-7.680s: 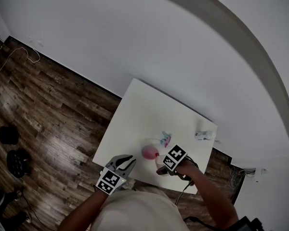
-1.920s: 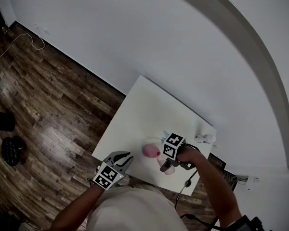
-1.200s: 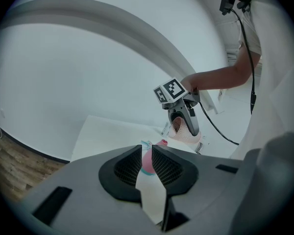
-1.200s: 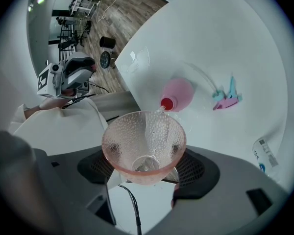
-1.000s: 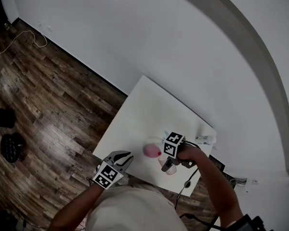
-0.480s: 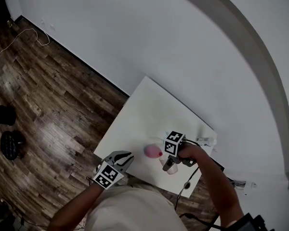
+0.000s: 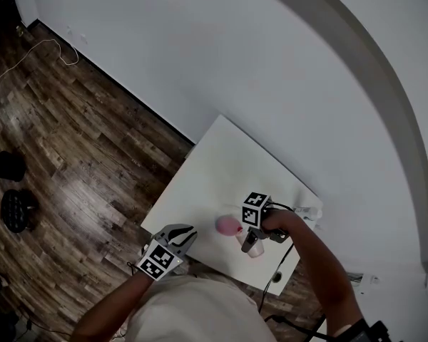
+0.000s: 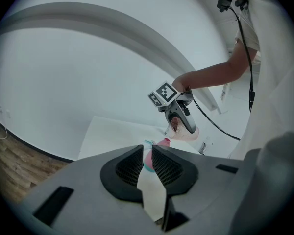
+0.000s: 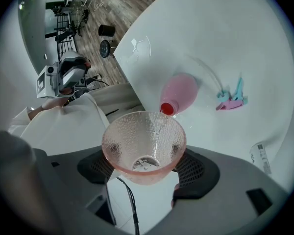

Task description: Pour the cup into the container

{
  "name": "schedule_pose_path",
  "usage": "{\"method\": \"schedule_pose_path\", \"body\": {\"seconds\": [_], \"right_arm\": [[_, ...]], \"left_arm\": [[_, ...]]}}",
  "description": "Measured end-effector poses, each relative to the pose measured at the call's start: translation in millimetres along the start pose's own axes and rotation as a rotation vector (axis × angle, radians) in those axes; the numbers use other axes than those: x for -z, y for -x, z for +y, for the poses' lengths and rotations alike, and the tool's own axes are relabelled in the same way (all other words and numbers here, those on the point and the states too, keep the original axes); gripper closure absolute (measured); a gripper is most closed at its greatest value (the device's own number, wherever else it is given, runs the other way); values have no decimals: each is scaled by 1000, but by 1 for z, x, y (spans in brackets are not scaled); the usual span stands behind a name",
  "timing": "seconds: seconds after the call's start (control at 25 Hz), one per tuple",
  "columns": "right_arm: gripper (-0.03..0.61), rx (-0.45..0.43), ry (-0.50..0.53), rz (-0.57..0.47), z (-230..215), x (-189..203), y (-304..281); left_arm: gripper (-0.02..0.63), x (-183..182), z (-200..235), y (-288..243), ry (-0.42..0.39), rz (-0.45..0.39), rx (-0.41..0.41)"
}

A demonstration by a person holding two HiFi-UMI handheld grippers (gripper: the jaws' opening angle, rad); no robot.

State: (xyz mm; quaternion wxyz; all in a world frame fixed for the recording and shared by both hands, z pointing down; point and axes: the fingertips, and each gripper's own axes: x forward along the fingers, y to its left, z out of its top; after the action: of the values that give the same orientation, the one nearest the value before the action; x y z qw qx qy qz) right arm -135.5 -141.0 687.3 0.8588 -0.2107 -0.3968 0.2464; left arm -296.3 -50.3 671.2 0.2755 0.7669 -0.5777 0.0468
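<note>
A pink, dimpled clear cup (image 9: 143, 143) is tipped over, its rim right by the red mouth of a pink bottle-shaped container (image 9: 180, 92) that lies on the white table (image 9: 210, 43). My right gripper (image 9: 146, 168) is shut on the cup. In the head view the right gripper (image 7: 250, 242) and the cup (image 7: 252, 249) hang just right of the container (image 7: 228, 225). The cup looks almost empty. My left gripper (image 7: 182, 235) stays at the table's near left edge, jaws together on nothing. From the left gripper (image 8: 147, 163) I see the tilted cup (image 8: 185, 131) above the container (image 8: 163, 142).
A pink and teal clip (image 9: 230, 99) lies on the table beyond the container. A small white item (image 7: 308, 211) sits near the table's far right edge. Wooden floor (image 7: 71, 155) lies left of the table, a white wall behind it. A black cable (image 8: 213, 121) trails from the right gripper.
Over the earlier frames the right gripper rose and turned beside the container, tipping the cup toward its mouth. In the last second it hardly moves. The left gripper stays put.
</note>
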Motion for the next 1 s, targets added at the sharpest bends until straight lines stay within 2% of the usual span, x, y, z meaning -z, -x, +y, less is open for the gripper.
{"method": "schedule_pose_path", "body": {"seconds": [0.36,0.68,0.84,1.0], "right_arm": [[206,-30,-19,63,-6,-7,-3],[206,-53,-38,95,-6,-9,-5],[206,-37,-33,51,-3,-12,-1],[206,-46,-6,-80,5,-12,3]], "left_arm": [[552,4,-1,14,-5,5,-21],[552,7,-21,25,-39,24,-18],[552,6,-30,32,-51,24,-19],[552,-7,-36,38,-68,19,-26]]}}
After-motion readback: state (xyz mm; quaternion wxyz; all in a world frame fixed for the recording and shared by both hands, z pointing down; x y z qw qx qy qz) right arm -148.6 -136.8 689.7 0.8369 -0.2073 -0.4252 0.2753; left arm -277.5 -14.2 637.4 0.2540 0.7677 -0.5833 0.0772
